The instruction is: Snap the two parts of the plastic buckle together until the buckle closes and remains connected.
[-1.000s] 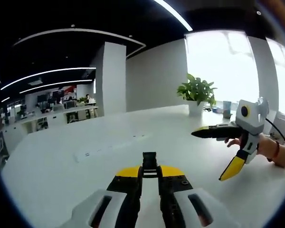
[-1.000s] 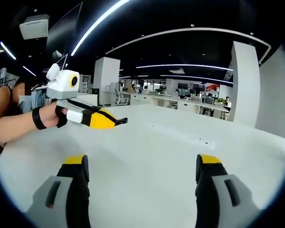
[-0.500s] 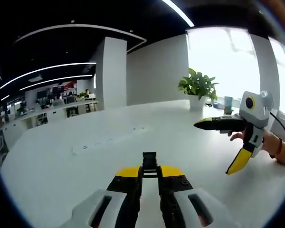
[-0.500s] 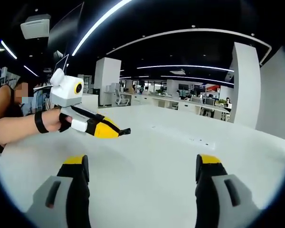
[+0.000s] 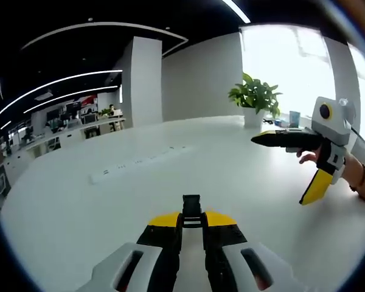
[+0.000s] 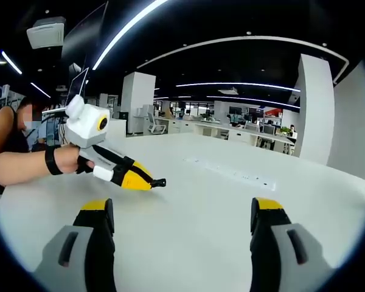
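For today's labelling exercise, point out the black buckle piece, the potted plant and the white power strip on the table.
black buckle piece (image 5: 191, 207), left gripper view: its exposed end, above the shut claw.
potted plant (image 5: 254, 97), left gripper view: its green leaves.
white power strip (image 5: 140, 163), left gripper view: the middle of its top face.

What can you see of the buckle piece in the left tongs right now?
The buckle piece is small, black and looks like plastic. It is pinched between the yellow-tipped jaws of the left tongs, which are shut on it, and it sticks out forward past the tips, above the white table. In the right gripper view it shows as a dark nub at those tips. Nothing else touches it.
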The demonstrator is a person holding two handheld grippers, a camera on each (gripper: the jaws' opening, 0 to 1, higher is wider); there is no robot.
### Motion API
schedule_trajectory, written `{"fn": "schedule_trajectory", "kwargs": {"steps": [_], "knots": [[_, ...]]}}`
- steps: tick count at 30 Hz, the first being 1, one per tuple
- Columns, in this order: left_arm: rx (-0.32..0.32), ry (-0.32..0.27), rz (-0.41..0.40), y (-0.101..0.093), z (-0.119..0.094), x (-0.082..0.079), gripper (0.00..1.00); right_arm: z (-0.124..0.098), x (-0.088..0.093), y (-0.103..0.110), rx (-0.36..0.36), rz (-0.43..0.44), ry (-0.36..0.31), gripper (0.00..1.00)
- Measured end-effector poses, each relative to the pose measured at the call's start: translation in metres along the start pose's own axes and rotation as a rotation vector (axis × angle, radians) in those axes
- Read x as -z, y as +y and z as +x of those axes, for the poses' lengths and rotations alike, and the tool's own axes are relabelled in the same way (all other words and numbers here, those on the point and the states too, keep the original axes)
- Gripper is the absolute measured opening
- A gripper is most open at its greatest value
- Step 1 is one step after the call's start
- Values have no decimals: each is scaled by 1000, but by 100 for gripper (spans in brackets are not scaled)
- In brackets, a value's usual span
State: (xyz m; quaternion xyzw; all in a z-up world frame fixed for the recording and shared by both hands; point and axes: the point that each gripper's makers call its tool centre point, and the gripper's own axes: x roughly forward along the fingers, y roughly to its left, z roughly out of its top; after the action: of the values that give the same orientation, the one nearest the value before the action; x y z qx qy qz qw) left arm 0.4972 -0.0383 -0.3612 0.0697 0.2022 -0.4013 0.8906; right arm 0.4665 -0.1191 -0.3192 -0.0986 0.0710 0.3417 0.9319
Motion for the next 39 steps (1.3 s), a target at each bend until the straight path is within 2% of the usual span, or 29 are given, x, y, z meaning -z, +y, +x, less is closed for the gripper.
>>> {"fn": "schedule_trajectory", "kwargs": {"steps": [5,16,20,25,27,39], "knots": [[2,12,19,2,4,3,11,0,2,1,-4,-1,7,93],[13,22,9,5,10,5,11,0,2,1,-4,-2,5,93],[17,51,24,7,15,11,11,0,1,1,-7,-2,6,92],[24,51,9,8,15,11,11,0,-1,-2,-2,-2,-2,92],[24,50,5,14,17,8,11,1,-1,-5,-2,-2,-1,92],[31,42,-16,9,14,11,11,4,-2,-11,-4,-3,4,92]]}}
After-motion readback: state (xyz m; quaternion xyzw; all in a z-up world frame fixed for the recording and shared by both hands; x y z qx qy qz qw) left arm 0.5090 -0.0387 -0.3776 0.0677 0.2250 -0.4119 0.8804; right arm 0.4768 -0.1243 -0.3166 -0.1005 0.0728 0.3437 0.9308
